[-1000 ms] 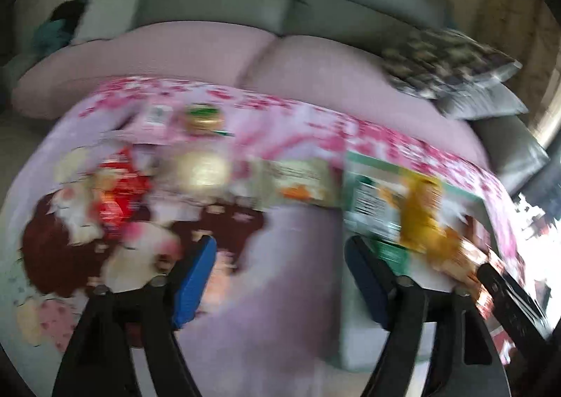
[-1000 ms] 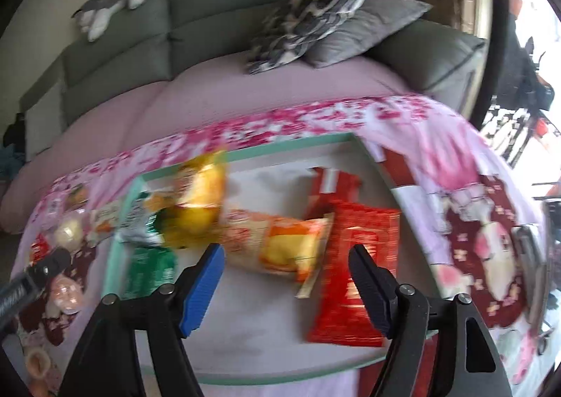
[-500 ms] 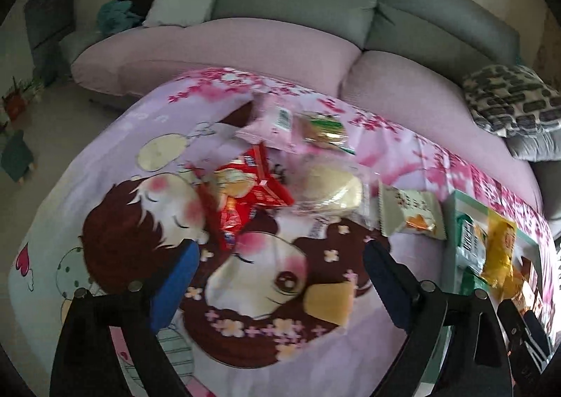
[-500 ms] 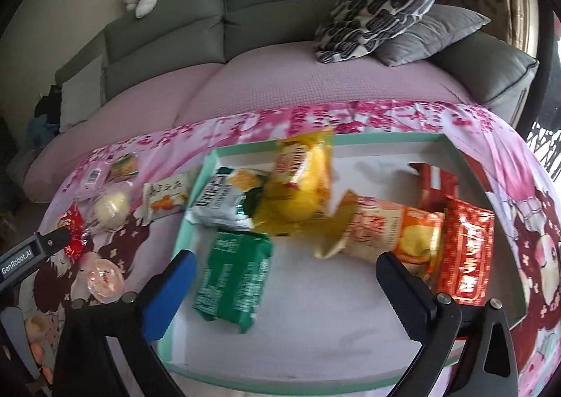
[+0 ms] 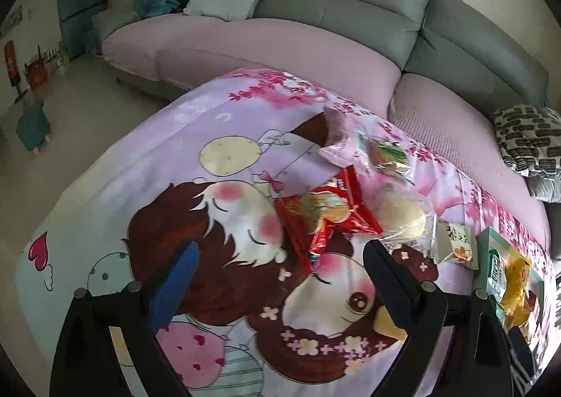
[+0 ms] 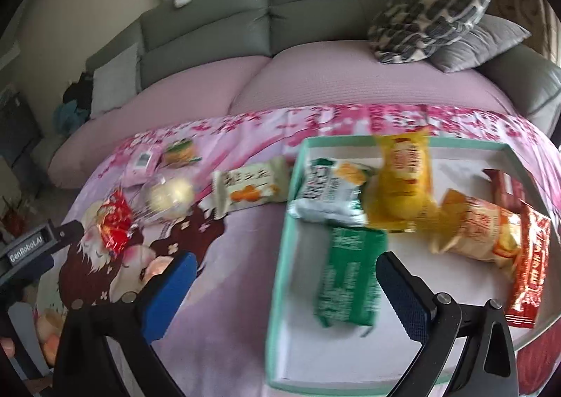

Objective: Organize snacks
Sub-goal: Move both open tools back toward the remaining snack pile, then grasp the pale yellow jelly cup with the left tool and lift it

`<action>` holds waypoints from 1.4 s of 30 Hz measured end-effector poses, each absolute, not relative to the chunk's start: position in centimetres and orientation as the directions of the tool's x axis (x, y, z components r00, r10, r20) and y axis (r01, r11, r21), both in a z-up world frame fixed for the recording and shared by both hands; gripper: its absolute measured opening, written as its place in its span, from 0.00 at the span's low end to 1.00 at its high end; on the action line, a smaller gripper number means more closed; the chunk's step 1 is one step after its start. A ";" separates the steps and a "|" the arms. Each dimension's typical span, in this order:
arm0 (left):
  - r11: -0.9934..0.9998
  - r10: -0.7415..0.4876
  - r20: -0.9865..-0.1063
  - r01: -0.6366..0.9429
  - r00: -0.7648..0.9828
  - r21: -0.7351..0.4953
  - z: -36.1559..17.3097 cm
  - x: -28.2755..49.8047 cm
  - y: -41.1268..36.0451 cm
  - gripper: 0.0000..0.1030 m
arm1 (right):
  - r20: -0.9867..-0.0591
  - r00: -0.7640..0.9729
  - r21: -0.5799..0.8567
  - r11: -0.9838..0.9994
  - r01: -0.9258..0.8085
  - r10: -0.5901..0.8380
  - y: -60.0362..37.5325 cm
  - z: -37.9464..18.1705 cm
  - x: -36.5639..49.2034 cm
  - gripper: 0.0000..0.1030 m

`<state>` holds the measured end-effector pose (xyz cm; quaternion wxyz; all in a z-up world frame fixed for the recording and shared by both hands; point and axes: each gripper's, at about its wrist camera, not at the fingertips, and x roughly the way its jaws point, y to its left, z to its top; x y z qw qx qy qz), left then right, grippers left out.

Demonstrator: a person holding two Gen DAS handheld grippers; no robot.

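While both tongs, left (image 5: 277, 278) and right (image 6: 284, 286), hang apart and empty, I'd nip the red packet (image 5: 328, 213) by its edge, then carry it to the tray (image 6: 280, 257)

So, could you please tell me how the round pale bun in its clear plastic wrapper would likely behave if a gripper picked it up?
The round pale bun in clear plastic wrapper looks soft, so it would probably squash under a firm pinch. Its glossy, loose film may slip or crinkle between the pads. It seems light for its bulk and, lying flat, unlikely to roll.
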<state>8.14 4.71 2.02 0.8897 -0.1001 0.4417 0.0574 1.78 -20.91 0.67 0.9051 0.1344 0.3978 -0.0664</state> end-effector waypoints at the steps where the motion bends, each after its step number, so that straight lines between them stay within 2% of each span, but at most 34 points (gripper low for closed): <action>1: 0.973 0.009 -0.800 -0.190 0.600 -0.132 1.9 8.2 4.9 0.92 | -0.742 0.671 0.188 0.957 0.222 -0.010 -20.5 0.5 2.0 1.00; 8: 0.972 -0.057 -0.819 -0.156 0.570 -0.176 0.7 8.6 4.8 0.92 | -0.761 0.649 0.154 0.971 0.185 -0.003 -18.3 -0.1 2.7 1.00; 21: 0.954 -0.237 -0.856 -0.056 0.459 -0.295 -1.3 9.0 1.5 0.92 | -0.769 0.636 0.105 0.969 0.222 -0.063 -19.7 0.0 2.0 1.00; 30: 0.957 -0.280 -0.874 0.043 0.397 -0.287 -2.4 8.6 -2.5 0.91 | -0.783 0.616 0.089 0.963 0.254 -0.089 -21.3 -0.4 1.7 1.00; 35: 0.954 -0.298 -0.887 0.080 0.352 -0.289 -3.3 8.7 -3.9 0.63 | -0.783 0.615 0.087 0.964 0.253 -0.091 -21.3 -0.4 1.6 1.00; 37: 0.950 -0.312 -0.887 0.093 0.341 -0.298 -3.6 8.6 -4.3 0.55 | -0.784 0.614 0.086 0.964 0.253 -0.091 -21.3 -0.5 1.6 1.00; 40: 0.948 -0.318 -0.887 0.109 0.335 -0.298 -3.8 8.5 -4.8 0.50 | -0.787 0.610 0.084 0.963 0.257 -0.094 -21.3 -0.6 1.6 1.00; 42: 0.951 -0.309 -0.891 0.110 0.334 -0.289 -4.1 8.5 -5.1 0.49 | -0.791 0.604 0.080 0.961 0.264 -0.100 -21.5 -0.7 1.6 1.00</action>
